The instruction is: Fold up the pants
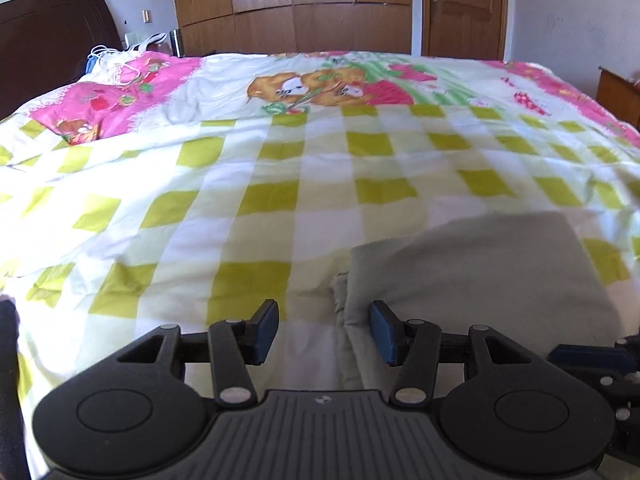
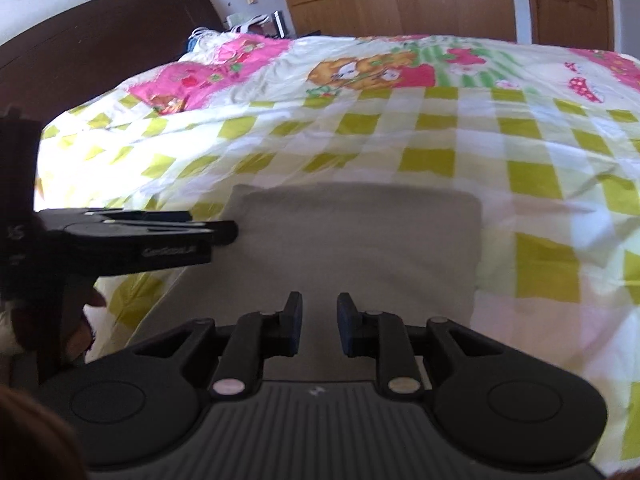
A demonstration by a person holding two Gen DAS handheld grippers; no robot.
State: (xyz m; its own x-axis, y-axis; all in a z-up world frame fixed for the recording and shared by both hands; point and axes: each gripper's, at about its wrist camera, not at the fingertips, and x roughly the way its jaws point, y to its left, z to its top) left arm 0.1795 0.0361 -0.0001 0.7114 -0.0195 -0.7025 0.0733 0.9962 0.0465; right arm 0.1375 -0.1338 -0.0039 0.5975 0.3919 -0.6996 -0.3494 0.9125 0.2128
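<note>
The grey pants lie folded into a flat rectangle on the checked bedspread. My left gripper is open and hangs over the bundle's left edge; its right finger is above the cloth and its left finger is above the bedspread. Nothing is pinched between the pads. In the right wrist view the pants fill the middle, and my right gripper stands over their near part, open by a narrow gap and holding nothing. The left gripper shows side-on at the pants' left edge.
The bed has a green-and-white checked cover with pink cartoon prints at the far side. A dark headboard stands on the left, with wooden wardrobes and a door behind. A hand holds the left gripper.
</note>
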